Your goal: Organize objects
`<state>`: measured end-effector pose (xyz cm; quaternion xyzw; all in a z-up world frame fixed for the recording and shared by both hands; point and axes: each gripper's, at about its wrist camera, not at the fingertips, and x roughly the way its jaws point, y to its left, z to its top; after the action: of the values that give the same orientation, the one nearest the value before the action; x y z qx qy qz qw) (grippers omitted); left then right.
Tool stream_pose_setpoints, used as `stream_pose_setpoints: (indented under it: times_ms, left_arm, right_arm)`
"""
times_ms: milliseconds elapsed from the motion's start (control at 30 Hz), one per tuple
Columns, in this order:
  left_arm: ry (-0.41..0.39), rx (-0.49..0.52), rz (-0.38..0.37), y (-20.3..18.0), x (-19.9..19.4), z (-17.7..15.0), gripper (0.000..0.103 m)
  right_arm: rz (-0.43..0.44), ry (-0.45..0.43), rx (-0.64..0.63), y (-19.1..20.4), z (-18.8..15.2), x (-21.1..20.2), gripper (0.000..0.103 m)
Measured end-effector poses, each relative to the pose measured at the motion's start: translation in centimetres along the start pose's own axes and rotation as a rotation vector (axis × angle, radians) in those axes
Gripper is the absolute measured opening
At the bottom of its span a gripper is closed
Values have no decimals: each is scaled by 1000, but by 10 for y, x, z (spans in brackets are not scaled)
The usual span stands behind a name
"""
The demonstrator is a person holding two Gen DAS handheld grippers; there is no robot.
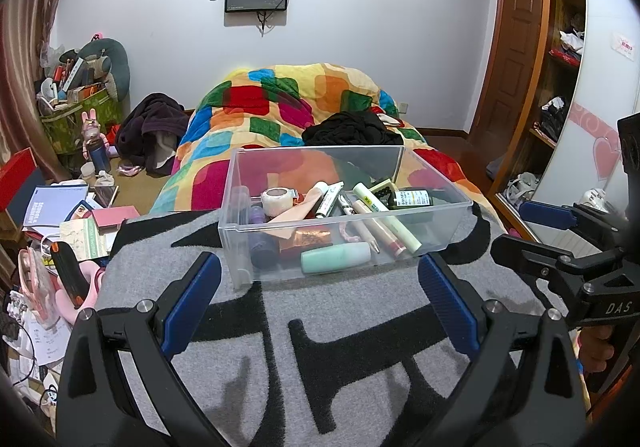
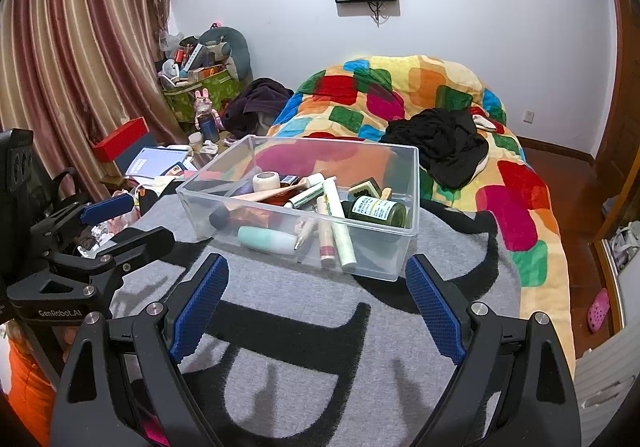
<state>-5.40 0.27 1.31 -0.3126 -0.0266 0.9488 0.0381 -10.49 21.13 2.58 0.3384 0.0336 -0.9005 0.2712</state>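
A clear plastic bin (image 1: 240, 247) (image 2: 404, 247) stands on a grey and black blanket (image 1: 360, 347) (image 2: 320, 347). Inside lie several small toiletries: a mint green bottle (image 1: 336, 257) (image 2: 266, 240), a dark green bottle (image 1: 412, 199) (image 2: 378, 211), a white tape roll (image 1: 277, 200) (image 2: 262, 180), and pale tubes (image 1: 386, 217) (image 2: 339, 225). My left gripper (image 1: 320, 279) is open just short of the bin's near wall, with nothing between its blue pads. My right gripper (image 2: 316, 285) is also open and empty, just before the bin. Each gripper shows at the edge of the other's view.
A bright patchwork quilt (image 1: 280, 103) (image 2: 420, 87) covers the bed behind the bin, with black clothing (image 1: 352, 129) (image 2: 444, 145) on it. Books and clutter (image 1: 68, 215) lie at the left. A wooden wardrobe (image 1: 552, 67) stands at the right. Curtains (image 2: 80, 47) hang at the left.
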Motion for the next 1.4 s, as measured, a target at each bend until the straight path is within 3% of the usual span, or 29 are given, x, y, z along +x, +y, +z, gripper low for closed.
stream_pose_setpoints:
  times_ms: [1400]
  left_arm:
    - [7, -2, -22, -7, -5, 1, 100]
  right_arm:
    - [16, -4, 7, 4, -2, -6, 89]
